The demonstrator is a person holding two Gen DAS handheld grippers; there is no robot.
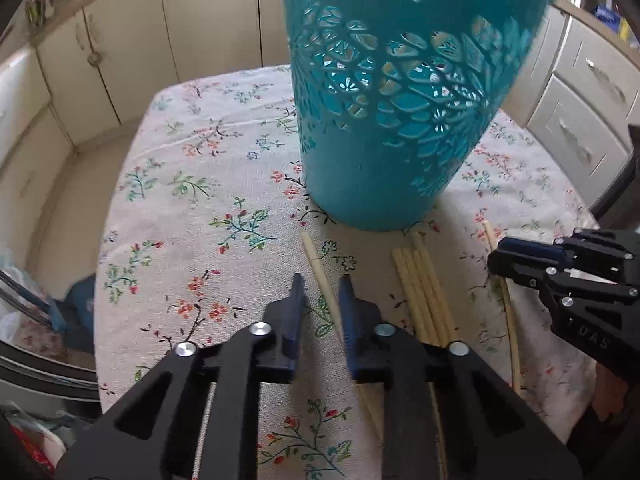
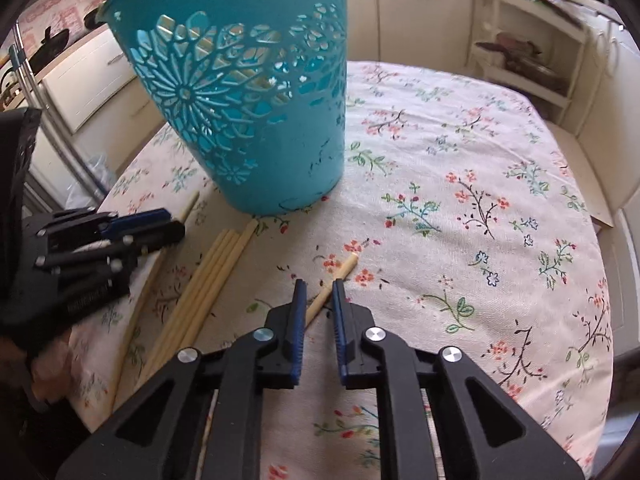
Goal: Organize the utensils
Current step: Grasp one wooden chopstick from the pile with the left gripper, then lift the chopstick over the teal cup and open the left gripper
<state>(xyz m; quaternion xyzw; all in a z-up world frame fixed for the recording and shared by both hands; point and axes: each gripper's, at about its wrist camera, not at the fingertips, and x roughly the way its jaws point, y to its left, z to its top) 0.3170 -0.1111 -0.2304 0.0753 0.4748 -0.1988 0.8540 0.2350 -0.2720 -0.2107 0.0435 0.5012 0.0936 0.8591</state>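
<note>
A teal cut-out basket [image 1: 396,92] stands on the floral tablecloth; it also shows in the right wrist view [image 2: 256,96]. Pale chopsticks lie in front of it: a bundle [image 1: 424,292] [image 2: 208,280] and single ones. My left gripper [image 1: 322,284] is open, its fingers astride a single chopstick [image 1: 316,260] lying on the cloth. My right gripper [image 2: 318,286] is open, its fingers astride another single chopstick [image 2: 340,276]. Each gripper shows in the other's view: the right one [image 1: 500,256], the left one [image 2: 172,224]. Light pieces show through the basket's holes.
The table [image 2: 480,184] is covered by the floral cloth and drops off at its edges. Cream cabinets [image 1: 120,52] and drawers [image 1: 580,120] surround it. An open shelf unit [image 2: 528,52] stands beyond the table's far right. Bags lie on the floor at left [image 1: 24,308].
</note>
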